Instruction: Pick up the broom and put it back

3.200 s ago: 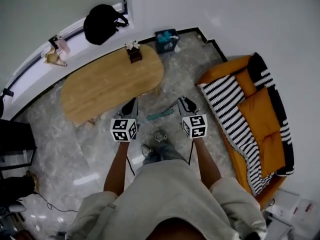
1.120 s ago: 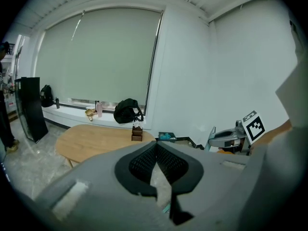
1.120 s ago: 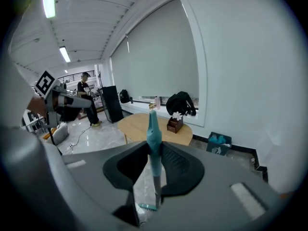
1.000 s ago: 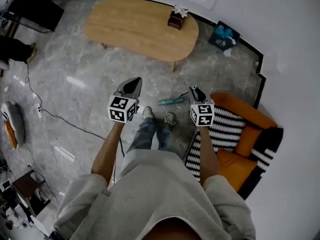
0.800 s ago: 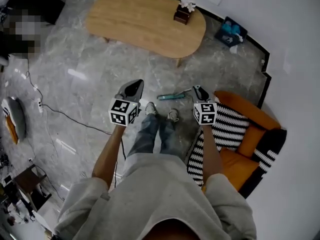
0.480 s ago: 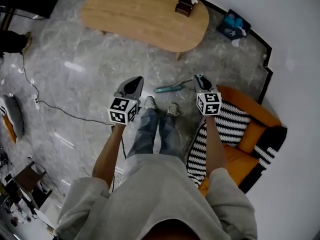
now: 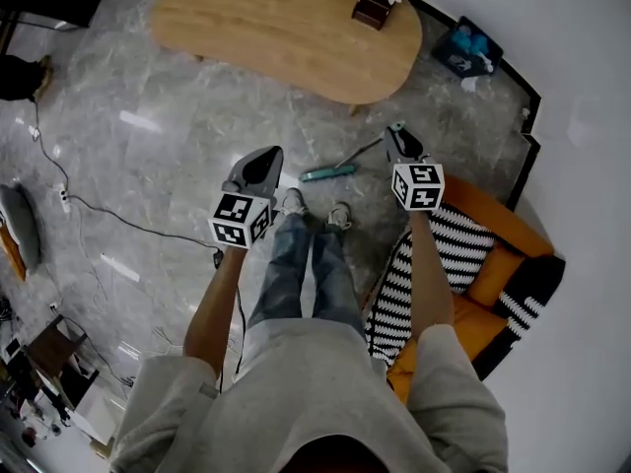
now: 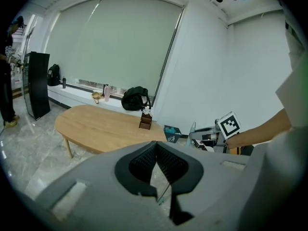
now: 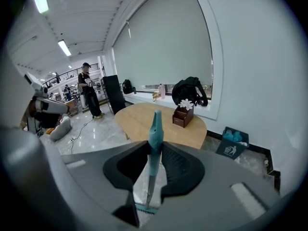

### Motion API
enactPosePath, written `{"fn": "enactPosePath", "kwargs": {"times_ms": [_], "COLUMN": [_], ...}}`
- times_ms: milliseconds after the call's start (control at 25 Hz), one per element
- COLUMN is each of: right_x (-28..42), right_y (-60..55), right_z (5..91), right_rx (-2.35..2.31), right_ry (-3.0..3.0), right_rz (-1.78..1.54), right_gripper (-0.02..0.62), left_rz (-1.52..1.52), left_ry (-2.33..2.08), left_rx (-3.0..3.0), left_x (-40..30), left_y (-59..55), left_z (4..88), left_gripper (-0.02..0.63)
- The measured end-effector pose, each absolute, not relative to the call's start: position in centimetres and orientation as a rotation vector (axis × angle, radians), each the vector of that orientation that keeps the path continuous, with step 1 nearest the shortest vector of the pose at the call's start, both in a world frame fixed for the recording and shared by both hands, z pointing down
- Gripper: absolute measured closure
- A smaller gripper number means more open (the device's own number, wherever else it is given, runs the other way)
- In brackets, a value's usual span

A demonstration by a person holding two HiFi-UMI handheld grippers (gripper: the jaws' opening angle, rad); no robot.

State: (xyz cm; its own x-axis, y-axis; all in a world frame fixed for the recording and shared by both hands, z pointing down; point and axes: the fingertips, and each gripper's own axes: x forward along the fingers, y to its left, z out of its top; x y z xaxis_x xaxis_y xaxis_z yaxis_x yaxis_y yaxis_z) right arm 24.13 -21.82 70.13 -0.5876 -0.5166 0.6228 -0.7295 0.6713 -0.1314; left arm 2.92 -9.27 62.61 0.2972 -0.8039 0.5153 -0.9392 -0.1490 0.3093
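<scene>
Broom [image 7: 330, 172] angles down between wooden table [image 7: 286, 28] and striped sofa [image 7: 449, 249], near shoes [image 7: 338, 215].

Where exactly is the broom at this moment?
In the head view the broom is right of centre: the right gripper holds its handle, and its teal head shows just ahead of the person's shoes, short of the wooden table.

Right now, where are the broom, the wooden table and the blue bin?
broom [image 7: 327, 172]: head view, on its teal brush head.
wooden table [image 7: 246, 28]: head view, on a bare part of its top.
blue bin [image 9: 232, 148]: right gripper view, on its front wall.
</scene>
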Motion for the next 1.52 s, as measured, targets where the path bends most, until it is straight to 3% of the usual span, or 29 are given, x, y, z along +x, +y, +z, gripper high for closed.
{"fn": "enactPosePath", "kwargs": {"times_ms": [1520], "right_x": [20.4], "right_y": [-38.2], "right_z": [78.5], "right_rx": [1.0], "right_ry": [-2.369], "right_rz": [0.704], "right_gripper": [0.502], "left_rz": [0.35], "left_ry": [-1.533], "left_rx": [1.886], "left_x": [2.4], "left_y": [-11.1], "left_z": [71.3], "left_gripper": [0.608]}}
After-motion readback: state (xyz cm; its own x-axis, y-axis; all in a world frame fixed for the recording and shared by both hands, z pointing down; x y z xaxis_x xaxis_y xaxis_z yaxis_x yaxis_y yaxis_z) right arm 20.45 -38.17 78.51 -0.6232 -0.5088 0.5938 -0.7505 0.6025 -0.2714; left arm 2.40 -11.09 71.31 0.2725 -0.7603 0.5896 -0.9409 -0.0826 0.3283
